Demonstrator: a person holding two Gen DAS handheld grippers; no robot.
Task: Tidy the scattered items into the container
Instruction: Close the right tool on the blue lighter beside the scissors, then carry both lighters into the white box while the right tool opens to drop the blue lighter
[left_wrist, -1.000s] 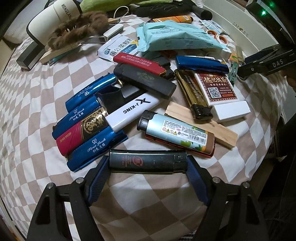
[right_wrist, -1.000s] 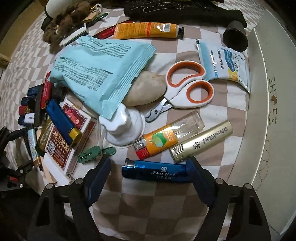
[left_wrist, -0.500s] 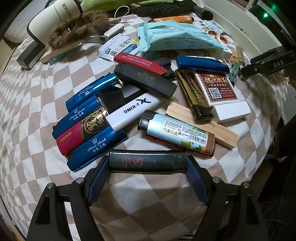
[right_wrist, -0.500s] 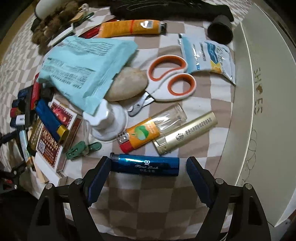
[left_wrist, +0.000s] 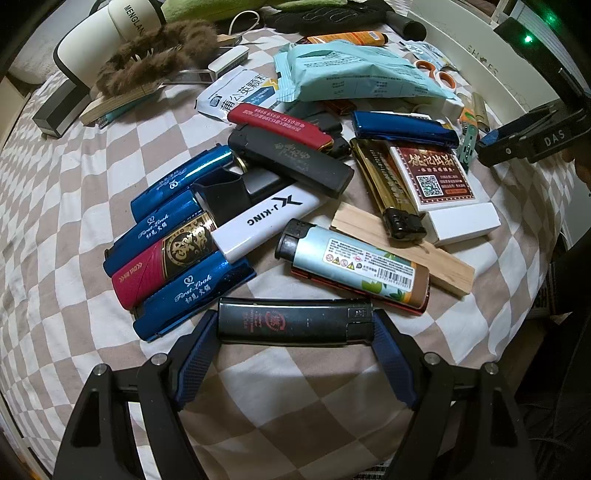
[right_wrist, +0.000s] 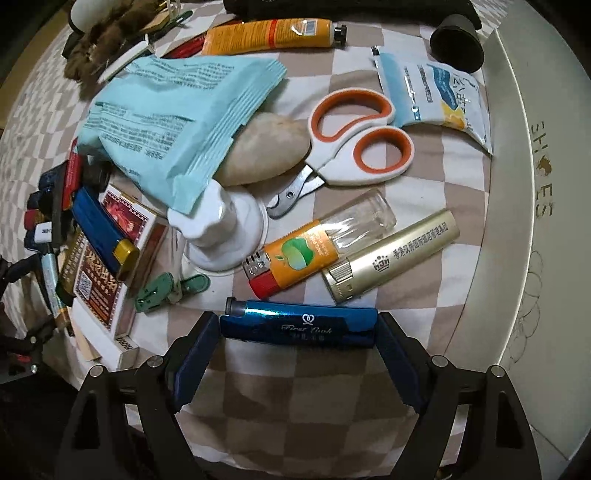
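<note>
My left gripper (left_wrist: 295, 326) is shut on a black lighter (left_wrist: 288, 321), held lengthwise with a pad on each end, just above the checked cloth (left_wrist: 295, 398). My right gripper (right_wrist: 299, 328) is open around a blue lighter (right_wrist: 295, 325) lying on the cloth. Its fingers flank both ends of the lighter, with a thin gap at the left end. The white container marked SHOES (right_wrist: 535, 192) curves along the right side, close to the right gripper. It also shows at the far right in the left wrist view (left_wrist: 480, 55).
A heap of several lighters (left_wrist: 221, 229), a wooden strip (left_wrist: 406, 247) and a card box (left_wrist: 436, 177) lie ahead of the left gripper. Near the right gripper are an orange lighter (right_wrist: 306, 254), a gold lighter (right_wrist: 391, 254), scissors (right_wrist: 354, 147), a teal packet (right_wrist: 177, 110) and a white pump top (right_wrist: 218, 232).
My right gripper has shifted and come down closer to the cloth, so the blue lighter now fills the space between its fingers. The left gripper and its black lighter have barely moved.
</note>
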